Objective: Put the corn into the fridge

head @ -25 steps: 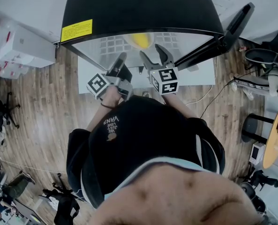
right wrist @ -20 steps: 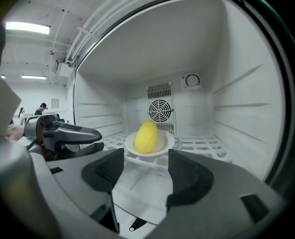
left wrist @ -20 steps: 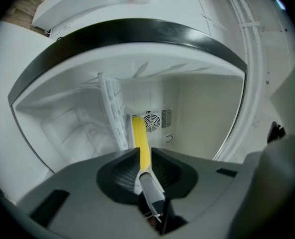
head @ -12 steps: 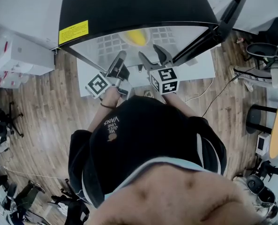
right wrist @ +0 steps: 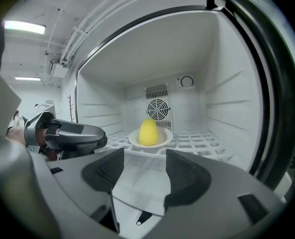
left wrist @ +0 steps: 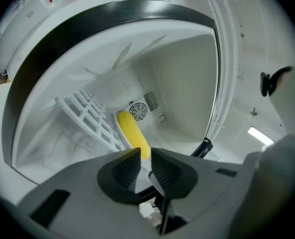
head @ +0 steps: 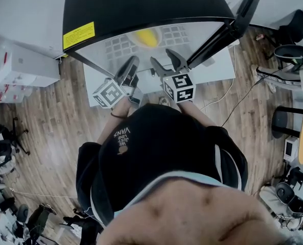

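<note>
Corn [right wrist: 148,132]: one cob, yellow, already inside the fridge [head: 141,4].

- Right gripper [right wrist: 145,156]: jaws apart, nothing between them. We see the cob dead ahead and deeper in, end-on, so its long axis runs roughly front to back.
- Left gripper [left wrist: 146,156]: jaws drawn to a slit, nothing held. Here the cob shows lengthwise, beyond and slightly left.
- Plate [right wrist: 162,139]: white, under the cob, on the wire shelf [right wrist: 202,143] just before the fan grille [right wrist: 157,107].
- Nearer: the right, we judge.
- Against a second ago: cob unmoved, both grippers still at the fridge mouth.
</note>
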`<state>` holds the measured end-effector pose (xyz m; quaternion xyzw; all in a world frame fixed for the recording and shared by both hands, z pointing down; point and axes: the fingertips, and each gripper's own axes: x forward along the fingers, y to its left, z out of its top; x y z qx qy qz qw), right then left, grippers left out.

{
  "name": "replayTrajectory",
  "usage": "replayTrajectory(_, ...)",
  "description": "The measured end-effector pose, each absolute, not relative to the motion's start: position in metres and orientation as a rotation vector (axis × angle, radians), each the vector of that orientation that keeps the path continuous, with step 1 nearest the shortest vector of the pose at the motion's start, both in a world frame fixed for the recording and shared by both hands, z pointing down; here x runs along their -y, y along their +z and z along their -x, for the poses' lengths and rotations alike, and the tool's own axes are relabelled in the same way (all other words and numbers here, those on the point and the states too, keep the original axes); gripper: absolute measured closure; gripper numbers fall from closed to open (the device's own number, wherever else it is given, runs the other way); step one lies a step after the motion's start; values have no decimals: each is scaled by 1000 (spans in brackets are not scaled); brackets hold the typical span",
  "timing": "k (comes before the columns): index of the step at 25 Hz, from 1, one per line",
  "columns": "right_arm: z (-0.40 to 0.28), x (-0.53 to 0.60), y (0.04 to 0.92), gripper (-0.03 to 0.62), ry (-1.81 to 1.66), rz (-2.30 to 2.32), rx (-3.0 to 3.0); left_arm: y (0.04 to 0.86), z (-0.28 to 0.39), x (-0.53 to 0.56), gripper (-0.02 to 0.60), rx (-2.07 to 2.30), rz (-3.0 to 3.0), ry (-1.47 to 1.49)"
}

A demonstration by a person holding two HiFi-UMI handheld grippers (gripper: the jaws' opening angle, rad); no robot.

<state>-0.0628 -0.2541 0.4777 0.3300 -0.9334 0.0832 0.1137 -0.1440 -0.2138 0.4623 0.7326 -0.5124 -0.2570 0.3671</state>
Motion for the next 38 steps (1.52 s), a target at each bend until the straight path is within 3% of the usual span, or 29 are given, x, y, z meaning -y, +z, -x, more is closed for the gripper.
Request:
replayTrajectory(21, 60, 238, 483, 344, 262, -1025, 2707, 469, 144, 203, 534, 1388, -2020, -468)
replayTrajectory(38, 60, 217, 482, 523, 224, -1128, 2683, 476, 148, 187, 548, 1381, -2120, -341)
